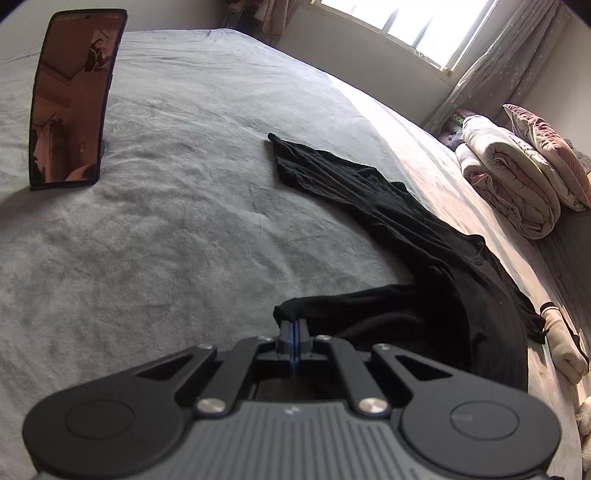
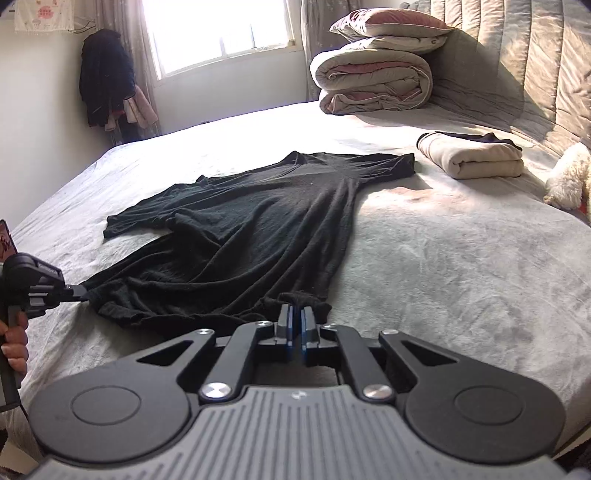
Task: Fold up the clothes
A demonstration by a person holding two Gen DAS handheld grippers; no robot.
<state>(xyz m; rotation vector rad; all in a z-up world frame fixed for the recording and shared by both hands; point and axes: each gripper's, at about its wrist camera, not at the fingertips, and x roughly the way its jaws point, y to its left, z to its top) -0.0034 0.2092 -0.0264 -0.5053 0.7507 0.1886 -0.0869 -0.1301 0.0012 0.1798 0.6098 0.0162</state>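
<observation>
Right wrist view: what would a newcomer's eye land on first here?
A black short-sleeved top sprawled across the grey bedspread, its near hem pinched at both corners: the right tongs at bottom centre, the left tongs at the left edge. Behind it, a folded quilt under a pillow, beside the bright window.

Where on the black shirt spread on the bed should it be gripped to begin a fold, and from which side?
Grip the black shirt at its two bottom hem corners, coming from the near edge of the bed: the hem lies nearest, collar and sleeves far. Both tongs sit there already: the left tongs and the right tongs, each shut on a corner.
</observation>
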